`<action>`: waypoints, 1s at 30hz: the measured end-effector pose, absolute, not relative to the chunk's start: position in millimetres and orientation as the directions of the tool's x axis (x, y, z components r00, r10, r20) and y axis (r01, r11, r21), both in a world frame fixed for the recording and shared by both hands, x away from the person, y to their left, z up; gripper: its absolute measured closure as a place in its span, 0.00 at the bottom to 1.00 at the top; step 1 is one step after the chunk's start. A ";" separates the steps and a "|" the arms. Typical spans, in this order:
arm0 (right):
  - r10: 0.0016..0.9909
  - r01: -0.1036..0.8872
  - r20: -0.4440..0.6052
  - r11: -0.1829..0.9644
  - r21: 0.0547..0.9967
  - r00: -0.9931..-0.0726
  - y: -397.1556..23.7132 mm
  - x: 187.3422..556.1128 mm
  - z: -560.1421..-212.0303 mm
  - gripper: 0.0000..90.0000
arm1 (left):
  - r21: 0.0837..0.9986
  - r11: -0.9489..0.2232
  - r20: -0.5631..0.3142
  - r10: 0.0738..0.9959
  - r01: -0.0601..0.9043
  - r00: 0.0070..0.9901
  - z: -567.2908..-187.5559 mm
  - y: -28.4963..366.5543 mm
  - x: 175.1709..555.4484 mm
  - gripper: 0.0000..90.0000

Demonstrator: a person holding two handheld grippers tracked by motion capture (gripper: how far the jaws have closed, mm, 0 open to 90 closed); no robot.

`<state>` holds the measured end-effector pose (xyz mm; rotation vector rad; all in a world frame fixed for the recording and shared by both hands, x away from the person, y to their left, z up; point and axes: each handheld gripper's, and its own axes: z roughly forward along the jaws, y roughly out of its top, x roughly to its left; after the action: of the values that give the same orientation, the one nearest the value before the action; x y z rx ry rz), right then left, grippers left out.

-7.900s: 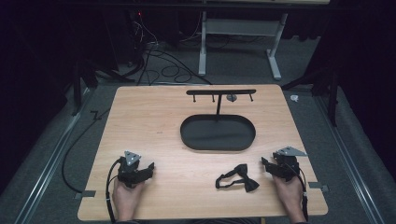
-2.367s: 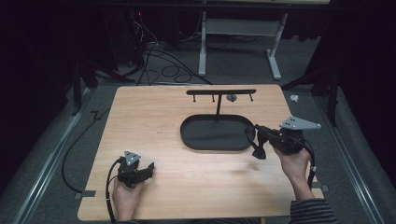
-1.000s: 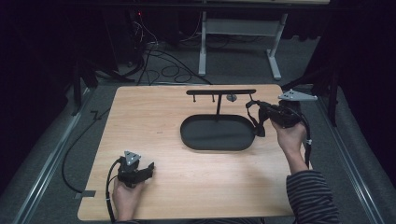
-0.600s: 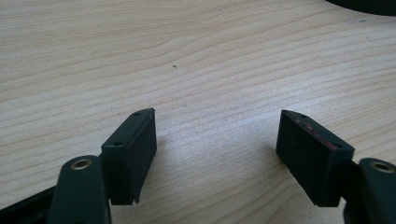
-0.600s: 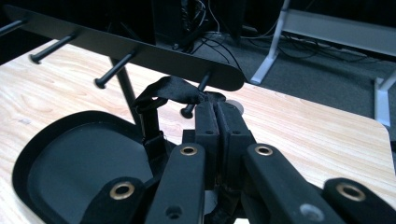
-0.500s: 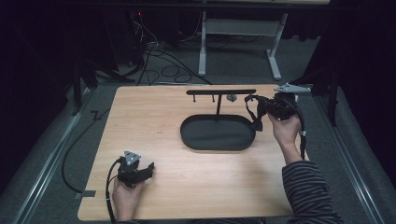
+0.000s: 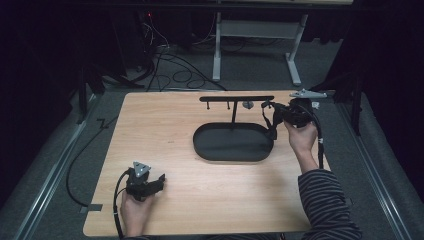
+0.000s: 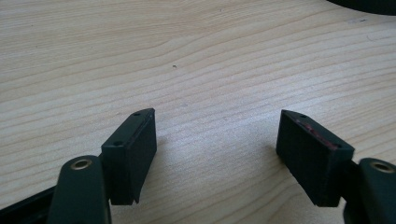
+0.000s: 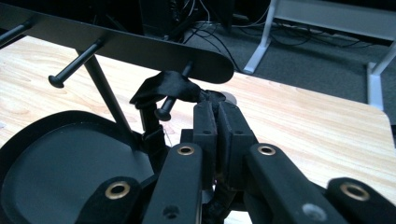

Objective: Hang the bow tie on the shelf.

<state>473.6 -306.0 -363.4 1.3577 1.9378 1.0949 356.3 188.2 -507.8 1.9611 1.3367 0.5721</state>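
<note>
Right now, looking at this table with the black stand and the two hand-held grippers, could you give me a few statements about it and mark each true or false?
1. The right gripper has its jaws closed on a black bow tie. True.
2. The bow tie lies flat in the oval tray. False: it is draped at a peg under the stand's bar.
3. The left gripper has its jaws apart with nothing between them. True.
4. The left gripper is hovering over the tray. False: it sits near the front left of the wooden table, away from the tray.
5. The stand's post rises from the tray. True.
</note>
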 end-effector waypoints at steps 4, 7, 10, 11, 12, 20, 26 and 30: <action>0.931 0.520 0.043 0.163 0.839 -0.362 -307.7 473.8 -364.6 0.90 | 0.744 -0.235 -0.023 0.927 0.626 0.375 -507.7 188.5 356.3 0.32; 0.931 0.519 0.045 0.162 0.839 -0.363 -307.3 472.7 -364.0 0.89 | 0.744 -0.234 -0.024 0.927 0.626 0.375 -507.7 188.6 356.4 0.32; 0.928 0.512 0.039 0.169 0.842 -0.370 -307.0 470.6 -362.0 0.87 | 0.743 -0.235 -0.023 0.927 0.626 0.375 -507.7 188.5 356.3 0.32; 0.928 0.509 0.038 0.169 0.844 -0.371 -307.2 469.1 -360.9 0.86 | 0.743 -0.235 -0.023 0.927 0.626 0.375 -507.6 188.6 356.3 0.32; 0.927 0.506 0.037 0.169 0.845 -0.372 -307.3 468.2 -360.3 0.85 | 0.744 -0.234 -0.024 0.927 0.626 0.375 -507.7 188.6 356.4 0.32; 0.926 0.495 0.022 0.181 0.850 -0.377 -312.7 456.7 -357.8 0.76 | 0.743 -0.234 -0.025 0.927 0.627 0.375 -507.6 188.8 356.3 0.32; 0.926 0.493 0.046 0.156 0.856 -0.374 -321.4 448.1 -358.7 0.73 | 0.743 -0.234 -0.025 0.926 0.627 0.376 -507.6 188.8 356.4 0.32; 0.926 0.495 0.065 0.138 0.858 -0.371 -326.8 443.3 -360.1 0.72 | 0.744 -0.235 -0.023 0.927 0.626 0.375 -507.7 188.5 356.3 0.32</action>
<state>443.3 -326.8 -360.1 1.3594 1.9307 1.1553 356.3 188.5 -507.7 1.9609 1.3364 0.5684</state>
